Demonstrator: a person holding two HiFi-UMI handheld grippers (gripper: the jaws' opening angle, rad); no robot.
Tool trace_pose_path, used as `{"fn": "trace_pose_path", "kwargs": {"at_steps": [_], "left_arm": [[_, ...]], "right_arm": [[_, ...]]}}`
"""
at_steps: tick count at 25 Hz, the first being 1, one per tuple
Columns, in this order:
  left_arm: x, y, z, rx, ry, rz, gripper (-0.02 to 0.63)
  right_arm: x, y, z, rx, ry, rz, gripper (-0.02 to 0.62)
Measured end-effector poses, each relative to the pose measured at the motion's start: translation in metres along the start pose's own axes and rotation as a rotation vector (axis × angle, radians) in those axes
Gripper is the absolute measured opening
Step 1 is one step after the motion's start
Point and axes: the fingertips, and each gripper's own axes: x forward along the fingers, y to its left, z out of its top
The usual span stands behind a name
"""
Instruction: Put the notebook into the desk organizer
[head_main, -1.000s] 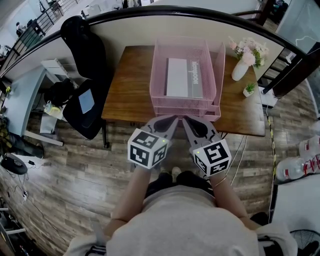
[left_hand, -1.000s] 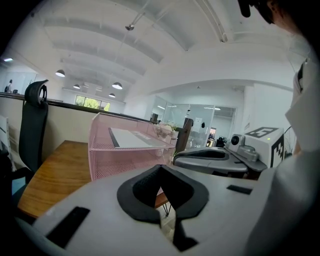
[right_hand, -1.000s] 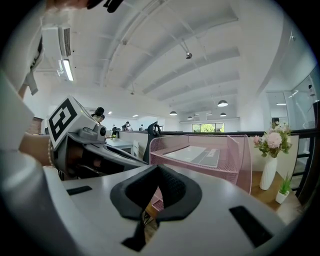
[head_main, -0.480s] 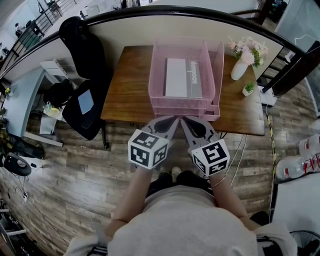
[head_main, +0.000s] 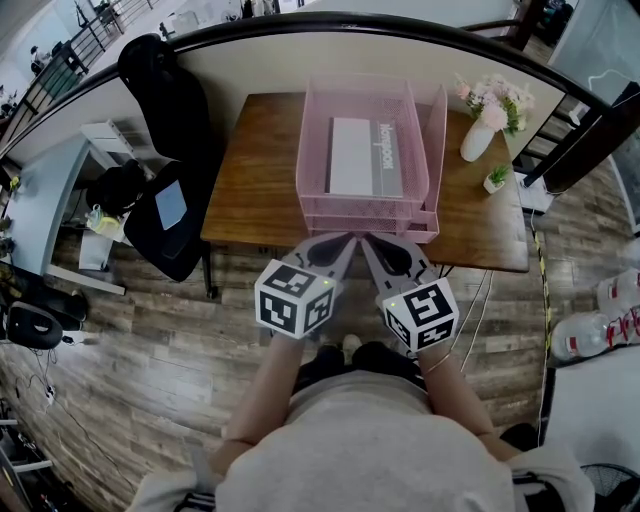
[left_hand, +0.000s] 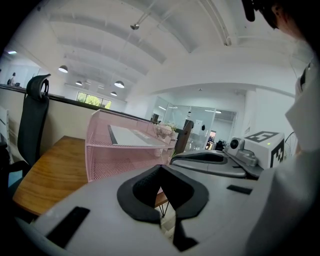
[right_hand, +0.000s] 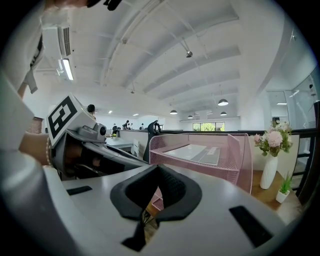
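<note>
- Pink wire-mesh desk organizer (head_main: 312, 150) stands on the wooden desk (head_main: 255, 170); the notebook (head_main: 352, 155) lies flat in its top tray.
- Notebook: pale grey cover, with a darker lettered band along its right side.
- I judge it light, fairly stiff and smooth enough to slip; best pinched at the near edge.
- Left gripper (head_main: 347, 240) and right gripper (head_main: 368, 242): jaws together, nothing between them, both short of the desk.

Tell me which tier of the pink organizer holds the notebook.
The top tier: the grey-and-white notebook lies flat in it. The lower tiers show only their front edges beneath it.
</note>
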Motion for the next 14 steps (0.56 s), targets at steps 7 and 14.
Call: {"fn": "trace_pose_path", "kwargs": {"at_steps": [7, 14], "left_arm": [[-0.0012, 0.0028, 0.004, 0.007, -0.009, 0.0, 0.011], [-0.002, 0.0041, 0.0037, 0.0, -0.009, 0.003, 0.011]], "right_arm": [[0.0007, -0.0014, 0.0009, -0.002, -0.001, -0.003, 0.009], [-0.0008, -0.0037, -0.0002, 0.016, 0.001, -0.004, 0.009]]}}
